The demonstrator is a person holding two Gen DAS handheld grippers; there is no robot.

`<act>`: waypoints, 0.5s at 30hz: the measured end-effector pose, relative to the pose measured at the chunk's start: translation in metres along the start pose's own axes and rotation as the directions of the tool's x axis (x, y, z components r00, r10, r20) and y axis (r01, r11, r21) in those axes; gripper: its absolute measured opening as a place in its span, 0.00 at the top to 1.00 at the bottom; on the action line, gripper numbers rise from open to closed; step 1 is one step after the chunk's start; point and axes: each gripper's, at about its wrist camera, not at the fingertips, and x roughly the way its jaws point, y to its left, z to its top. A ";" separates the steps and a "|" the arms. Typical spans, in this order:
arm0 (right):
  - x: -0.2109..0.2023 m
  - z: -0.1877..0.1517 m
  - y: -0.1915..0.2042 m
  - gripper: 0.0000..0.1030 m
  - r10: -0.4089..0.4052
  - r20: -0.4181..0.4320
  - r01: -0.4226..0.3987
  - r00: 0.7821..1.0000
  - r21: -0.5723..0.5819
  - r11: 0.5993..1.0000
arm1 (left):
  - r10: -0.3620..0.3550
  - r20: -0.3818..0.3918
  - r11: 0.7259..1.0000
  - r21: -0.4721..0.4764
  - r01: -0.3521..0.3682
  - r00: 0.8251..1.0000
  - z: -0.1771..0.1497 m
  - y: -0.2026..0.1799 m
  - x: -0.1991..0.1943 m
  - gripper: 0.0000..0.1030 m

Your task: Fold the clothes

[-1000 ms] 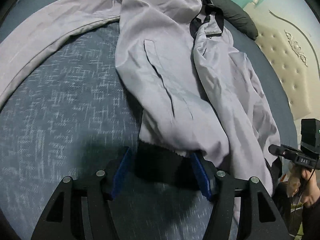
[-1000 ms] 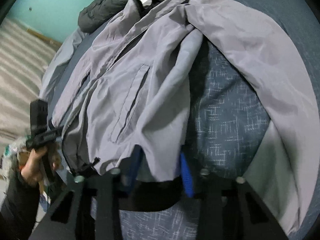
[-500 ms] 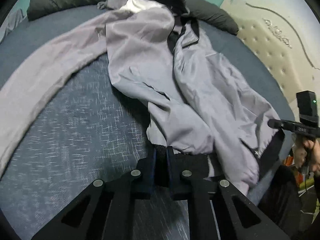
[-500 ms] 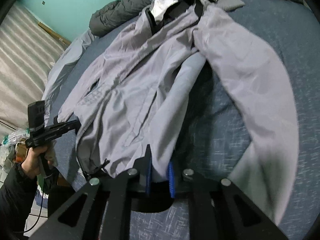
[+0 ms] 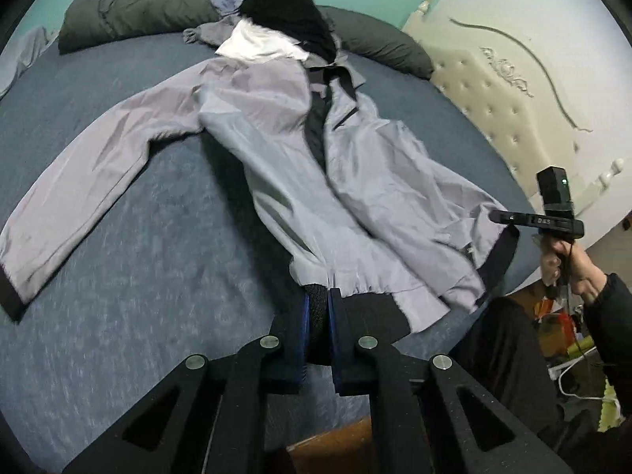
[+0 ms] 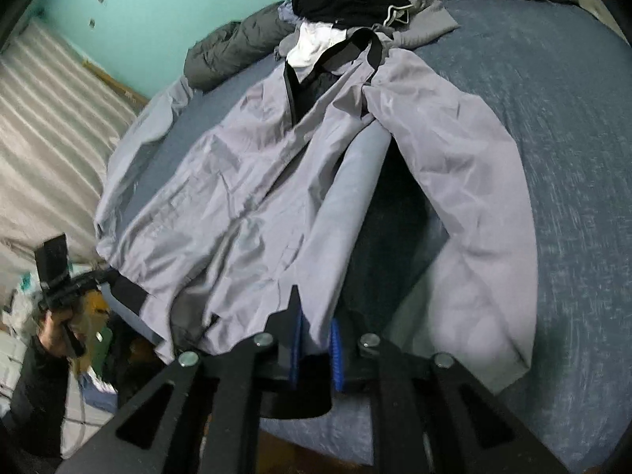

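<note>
Pale grey nylon fills the left wrist view: the jacket (image 5: pixel 316 166) lies on the blue bed (image 5: pixel 118 276), its long axis running from the black hem band at the near edge up to the collar by the dark pillows (image 5: pixel 130 8) at the far edge. One sleeve (image 5: pixel 79 197) stretches out toward the left edge. The left gripper (image 5: pixel 318 312) is clamped nearly closed on the hem band's left end, so the whole garment lies ahead of it. The right gripper (image 5: pixel 513 219), held in the person's hand (image 5: pixel 568 264), sits at the hem's other end near the bed's right edge.

In the right wrist view the jacket (image 6: pixel 245 181) again runs away toward the far edge, the other sleeve (image 6: pixel 454 181) draped to the right. The right gripper (image 6: pixel 316 335) is pinched narrow on grey fabric at the hem corner. Both ends being held, the coming fold looks to turn on carrying the hem forward along that axis toward the collar.
</note>
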 end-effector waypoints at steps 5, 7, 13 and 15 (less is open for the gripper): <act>0.034 -0.019 -0.013 0.89 -0.068 -0.105 0.071 0.992 0.023 0.997 | 0.033 -0.082 0.999 -0.016 -0.035 0.996 -0.021 0.004 0.032 0.91; 0.041 -0.022 -0.014 0.85 -0.102 -0.119 0.104 0.988 0.016 0.994 | 0.062 -0.115 0.998 -0.018 -0.064 0.991 -0.028 0.006 0.044 0.90; 0.010 -0.012 -0.012 0.77 -0.148 -0.027 0.148 0.989 -0.001 0.989 | 0.129 -0.101 0.990 -0.037 -0.133 0.986 -0.028 0.014 0.037 0.81; -0.011 -0.004 -0.024 0.56 -0.191 0.032 0.190 0.981 0.016 0.982 | 0.137 -0.074 0.990 -0.024 -0.139 0.988 -0.023 0.011 0.027 0.76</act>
